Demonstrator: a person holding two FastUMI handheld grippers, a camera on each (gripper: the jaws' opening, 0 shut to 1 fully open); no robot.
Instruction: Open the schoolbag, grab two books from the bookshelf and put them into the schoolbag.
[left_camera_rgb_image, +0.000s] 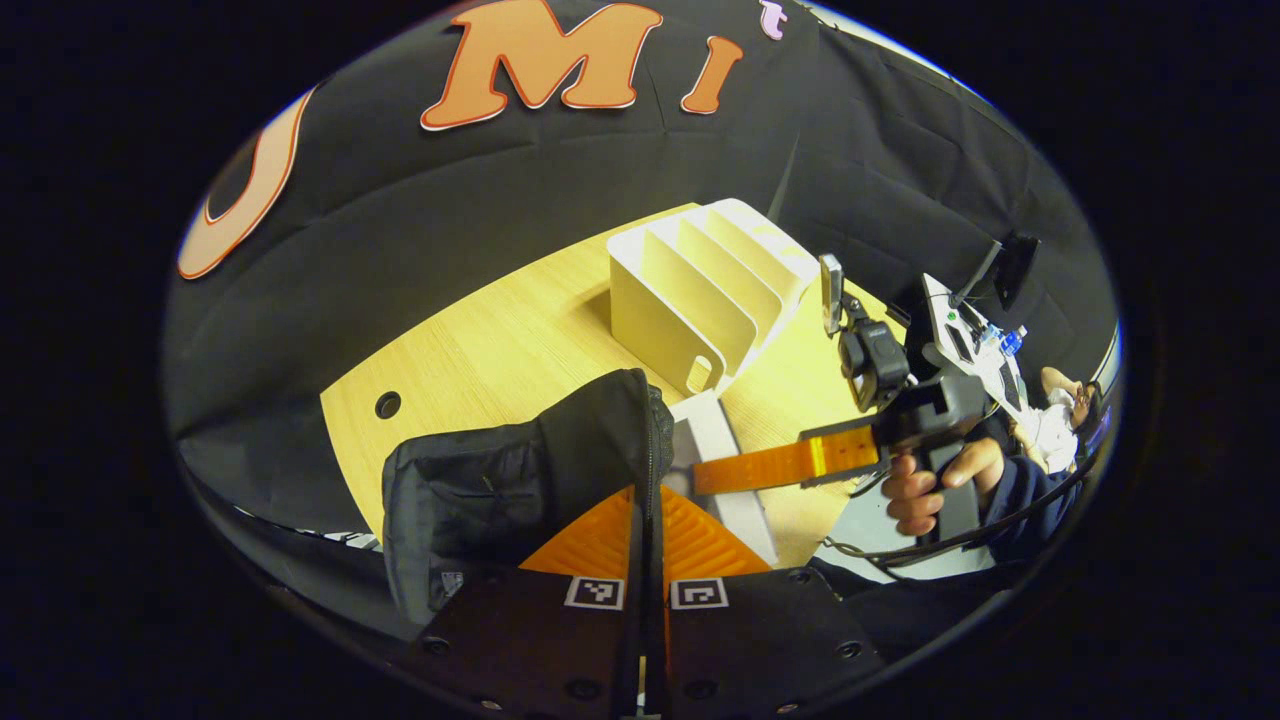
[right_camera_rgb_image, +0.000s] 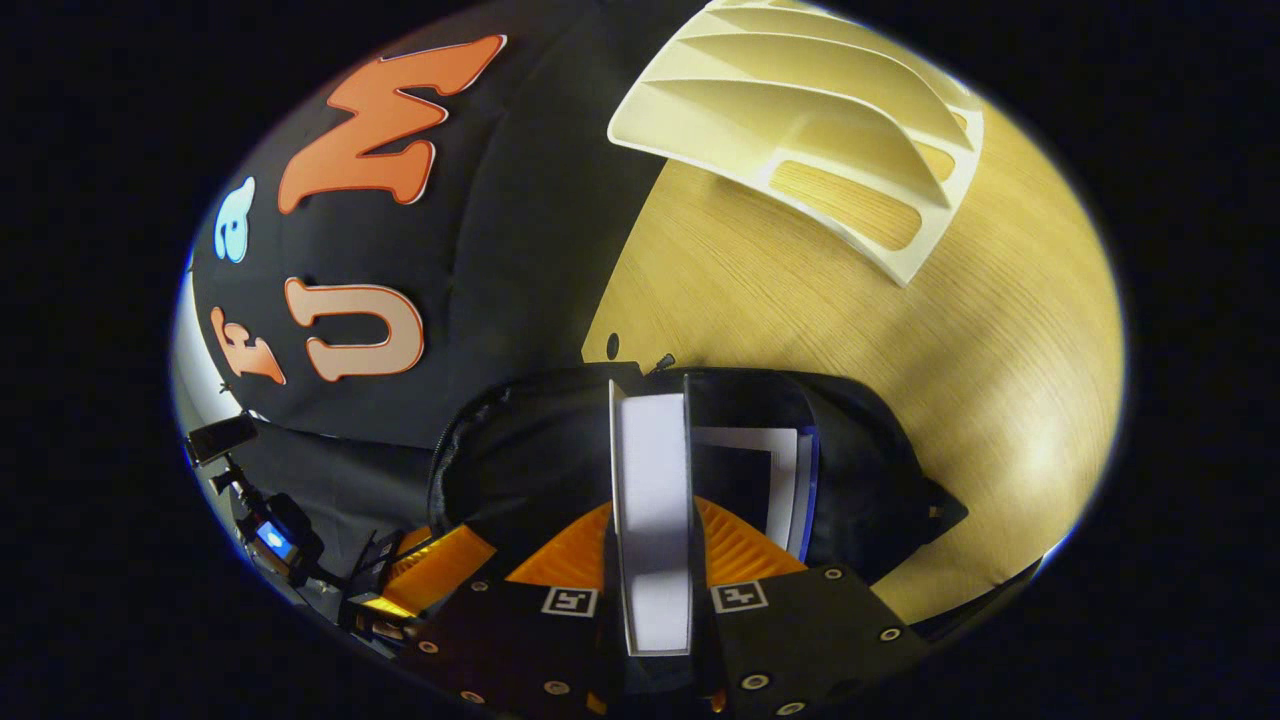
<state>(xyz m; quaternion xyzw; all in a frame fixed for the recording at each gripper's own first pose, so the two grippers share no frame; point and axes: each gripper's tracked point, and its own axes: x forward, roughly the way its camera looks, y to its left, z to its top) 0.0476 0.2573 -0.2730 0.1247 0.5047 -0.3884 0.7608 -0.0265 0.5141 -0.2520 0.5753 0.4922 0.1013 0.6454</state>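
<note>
The black schoolbag (left_camera_rgb_image: 480, 490) stands on the wooden table, and my left gripper (left_camera_rgb_image: 645, 525) is shut on its upper edge, holding the opening apart. My right gripper (right_camera_rgb_image: 650, 540) is shut on a white book (right_camera_rgb_image: 650, 470), held upright over the schoolbag's open mouth (right_camera_rgb_image: 870, 470). A second book (right_camera_rgb_image: 775, 480) with a blue edge stands inside the bag. In the left gripper view the right gripper (left_camera_rgb_image: 705, 478), held by a hand (left_camera_rgb_image: 915, 490), grips the white book (left_camera_rgb_image: 750, 520) just right of the bag. The white bookshelf (left_camera_rgb_image: 700, 290) stands behind with bare slots.
The bookshelf (right_camera_rgb_image: 800, 130) is at the far side of the table (right_camera_rgb_image: 900, 330). A small round hole (left_camera_rgb_image: 388, 405) sits in the tabletop left of the bag. The left gripper (right_camera_rgb_image: 420, 570) shows at the bag's left rim. Black cloth walls enclose the table.
</note>
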